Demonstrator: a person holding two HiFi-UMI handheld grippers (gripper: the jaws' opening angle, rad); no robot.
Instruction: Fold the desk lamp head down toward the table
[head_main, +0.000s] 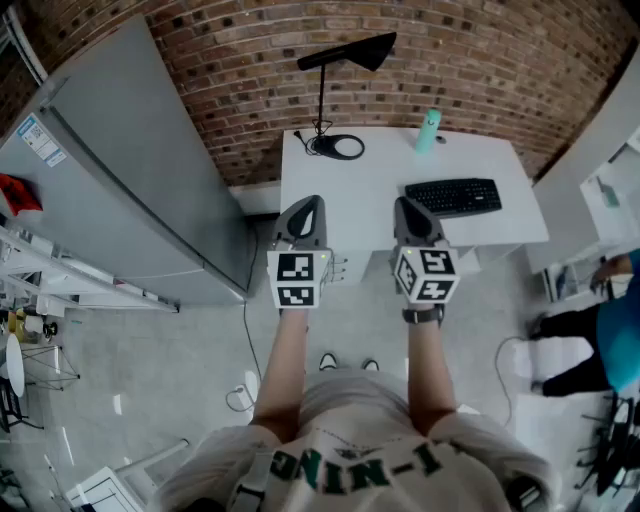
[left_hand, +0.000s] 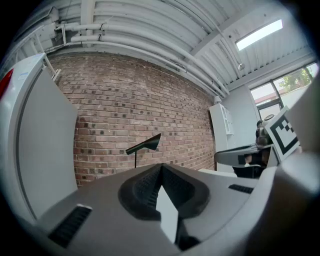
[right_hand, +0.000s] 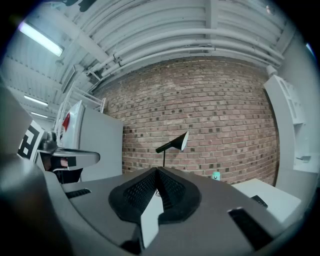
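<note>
A black desk lamp (head_main: 345, 55) stands at the back left of the white table (head_main: 370, 195), its cone head raised and level on a thin stem with a ring base (head_main: 340, 147). The lamp (left_hand: 144, 145) shows far off past the left jaws, and the lamp (right_hand: 172, 142) also stands beyond the right jaws. My left gripper (head_main: 308, 205) is shut and empty at the table's near edge. My right gripper (head_main: 405, 205) is shut and empty beside it, just short of the keyboard.
A black keyboard (head_main: 453, 196) lies at the table's right front and a teal bottle (head_main: 428, 131) stands at the back. A grey cabinet (head_main: 130, 170) flanks the table's left, a brick wall (head_main: 250, 60) behind. A person in blue (head_main: 610, 330) is at far right.
</note>
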